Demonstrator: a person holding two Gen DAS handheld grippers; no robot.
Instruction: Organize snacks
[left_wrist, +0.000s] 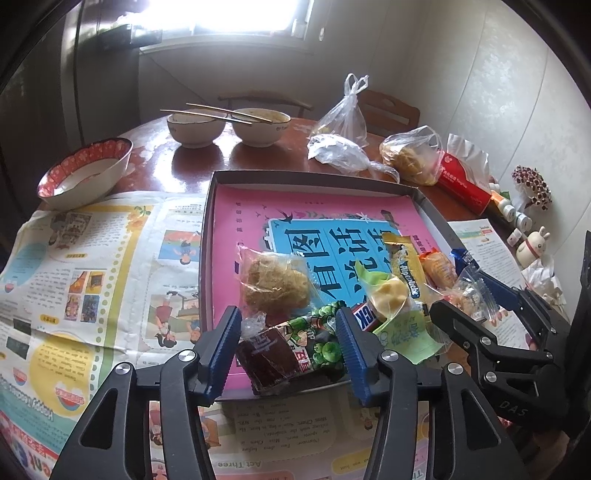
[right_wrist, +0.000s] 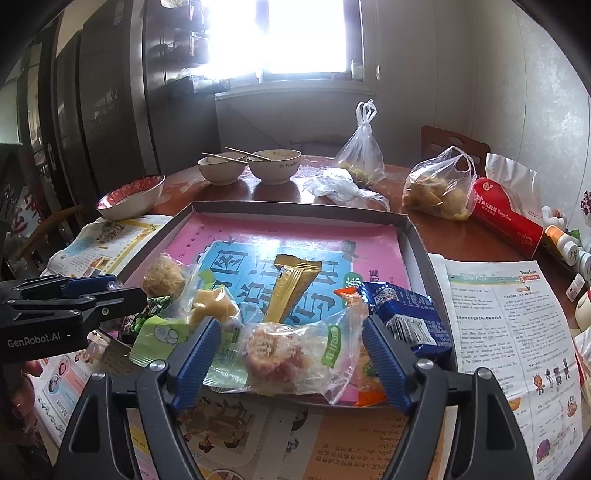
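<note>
Looking along your left gripper (left_wrist: 291, 349), you have its blue pads standing apart on either side of a dark red packet (left_wrist: 267, 356) and a green cartoon wrapper (left_wrist: 314, 339), which both lie at the near edge of the tray (left_wrist: 317, 177); neither pad presses on them. Your right gripper (right_wrist: 291, 354) is spread wide around a clear bag with a pink-and-white cake (right_wrist: 284, 350), and its pads stand clear of the plastic on both sides. That bag rests on the tray's near rim. Just beside it on the right lies a blue packet (right_wrist: 402, 310), with an orange wrapper (right_wrist: 369, 395) partly under the right pad. A little farther in you see a pale yellow sweet (right_wrist: 214, 304) on a light green wrapper, a gold sachet (right_wrist: 291, 286), and a clear-wrapped floss bun (left_wrist: 273, 284) toward the left. All of them sit on the pink and blue card lining the tray. Newspaper sheets (left_wrist: 92, 273) flank the tray. Beyond it, on the brown table (left_wrist: 207, 155), stand a red-patterned bowl (left_wrist: 85, 173), two white bowls (left_wrist: 195, 127) with chopsticks (left_wrist: 214, 112) across them, and several plastic bags (left_wrist: 343, 114).
</note>
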